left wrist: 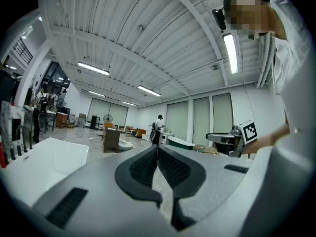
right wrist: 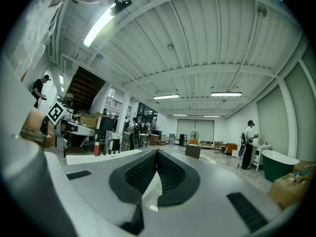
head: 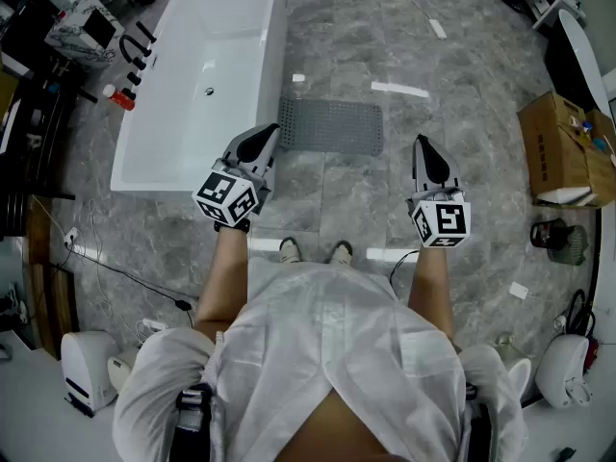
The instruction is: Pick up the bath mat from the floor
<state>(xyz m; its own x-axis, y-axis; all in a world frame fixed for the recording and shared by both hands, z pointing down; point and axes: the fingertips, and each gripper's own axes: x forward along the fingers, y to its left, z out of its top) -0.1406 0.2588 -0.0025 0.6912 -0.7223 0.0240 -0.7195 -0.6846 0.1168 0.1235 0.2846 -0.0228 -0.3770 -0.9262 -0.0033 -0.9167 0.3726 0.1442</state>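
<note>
A grey perforated bath mat [head: 331, 126] lies flat on the marble floor beside the white bathtub [head: 207, 70], in the head view. My left gripper [head: 272, 131] is held level above the floor, its tip over the mat's left edge, jaws shut and empty. The right gripper [head: 421, 144] hangs to the right of the mat, apart from it, also shut with nothing in it. In the left gripper view my left gripper [left wrist: 157, 147] has its dark pads pressed together; the right gripper view shows my right gripper [right wrist: 157, 153] the same. Neither gripper view shows the mat.
A cardboard box [head: 561, 149] stands at the right. Bottles [head: 120, 96] sit by the tub's left rim. Cables [head: 115, 268] and white appliances [head: 89, 368] lie on the floor at the lower left. A person stands far off [right wrist: 247, 143] in the hall.
</note>
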